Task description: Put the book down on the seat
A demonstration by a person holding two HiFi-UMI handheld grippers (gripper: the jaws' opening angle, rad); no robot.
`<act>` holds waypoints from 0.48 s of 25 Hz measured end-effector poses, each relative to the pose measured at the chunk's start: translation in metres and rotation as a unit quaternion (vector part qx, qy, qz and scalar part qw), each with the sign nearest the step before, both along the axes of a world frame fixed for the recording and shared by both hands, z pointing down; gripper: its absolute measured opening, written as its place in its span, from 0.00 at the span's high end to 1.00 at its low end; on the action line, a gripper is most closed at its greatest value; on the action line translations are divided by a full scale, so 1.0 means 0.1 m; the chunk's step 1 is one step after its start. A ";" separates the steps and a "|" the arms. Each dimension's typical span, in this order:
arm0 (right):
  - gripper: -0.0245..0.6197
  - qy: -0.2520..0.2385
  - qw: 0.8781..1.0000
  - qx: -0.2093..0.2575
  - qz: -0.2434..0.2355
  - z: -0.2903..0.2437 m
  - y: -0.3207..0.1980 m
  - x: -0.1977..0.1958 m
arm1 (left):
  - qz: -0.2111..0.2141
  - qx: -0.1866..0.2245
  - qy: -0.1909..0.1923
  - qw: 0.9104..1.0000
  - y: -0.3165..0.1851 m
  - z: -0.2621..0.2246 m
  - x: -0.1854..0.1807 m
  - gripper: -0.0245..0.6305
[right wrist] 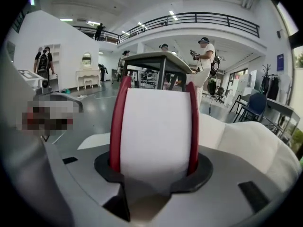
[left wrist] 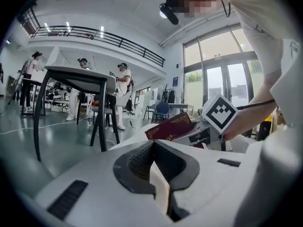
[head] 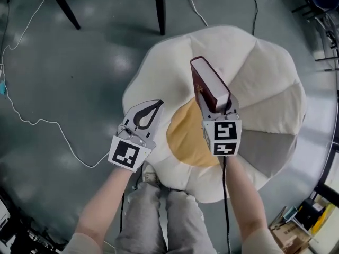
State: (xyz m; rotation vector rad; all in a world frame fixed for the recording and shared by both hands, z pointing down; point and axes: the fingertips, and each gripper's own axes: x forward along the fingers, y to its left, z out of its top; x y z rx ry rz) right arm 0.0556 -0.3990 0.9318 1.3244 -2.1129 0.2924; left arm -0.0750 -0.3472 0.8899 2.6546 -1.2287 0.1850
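Note:
A dark red book (head: 209,83) with white page edges stands on edge in my right gripper (head: 216,108), whose jaws are shut on its lower end. The book (right wrist: 156,126) fills the right gripper view between both jaws. It hangs over the seat (head: 265,83), a round cream, petal-shaped cushion with a yellow centre (head: 185,134). I cannot tell whether the book touches the seat. My left gripper (head: 157,104) hovers at the seat's left edge, its fingertips together and nothing held. The left gripper view shows the book (left wrist: 170,126) and the right gripper's marker cube (left wrist: 219,113) to the right.
Black table legs (head: 160,7) stand on the grey floor beyond the seat. A white cable (head: 32,120) snakes across the floor on the left. A cardboard box (head: 290,236) and metal frames sit at lower right. My grey-trousered legs (head: 159,216) touch the seat's near edge. People stand far off.

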 end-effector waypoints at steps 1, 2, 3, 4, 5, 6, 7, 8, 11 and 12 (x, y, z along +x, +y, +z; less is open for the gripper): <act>0.63 0.010 1.000 -0.001 0.000 0.12 -0.01 0.00 | 0.001 0.001 -0.005 1.000 0.00 0.09 0.01 0.96; 0.63 0.019 1.000 -0.004 0.000 0.24 -0.01 -0.02 | 0.002 0.000 -0.007 1.000 0.00 0.17 0.02 0.96; 0.63 0.024 1.000 -0.009 -0.001 0.36 0.01 -0.04 | 0.004 -0.003 -0.009 1.000 0.01 0.24 0.02 0.96; 0.63 0.026 0.999 -0.018 -0.004 0.48 0.03 -0.08 | 0.006 -0.006 -0.012 1.000 0.02 0.30 0.01 0.96; 0.63 0.024 0.999 -0.030 -0.010 0.60 0.07 -0.13 | 0.005 -0.011 -0.014 1.000 0.03 0.36 -0.01 0.96; 0.63 0.017 0.999 -0.041 -0.016 0.68 0.10 -0.20 | 0.001 -0.017 -0.012 1.000 0.04 0.39 -0.04 0.96; 0.62 0.007 0.999 -0.046 -0.021 0.73 0.12 -0.27 | -0.004 -0.022 -0.009 1.000 0.05 0.41 -0.08 0.96; 0.59 -0.002 0.999 -0.046 -0.026 0.74 0.14 -0.35 | -0.010 -0.026 -0.006 1.000 0.05 0.42 -0.13 0.96; 0.53 -0.027 0.998 -0.048 -0.036 0.75 0.18 -0.56 | -0.021 -0.034 -0.001 0.999 0.05 0.43 -0.23 0.96; 0.50 -0.042 0.997 -0.053 -0.040 0.75 0.21 -0.63 | -0.024 -0.037 0.000 0.999 0.06 0.44 -0.25 0.96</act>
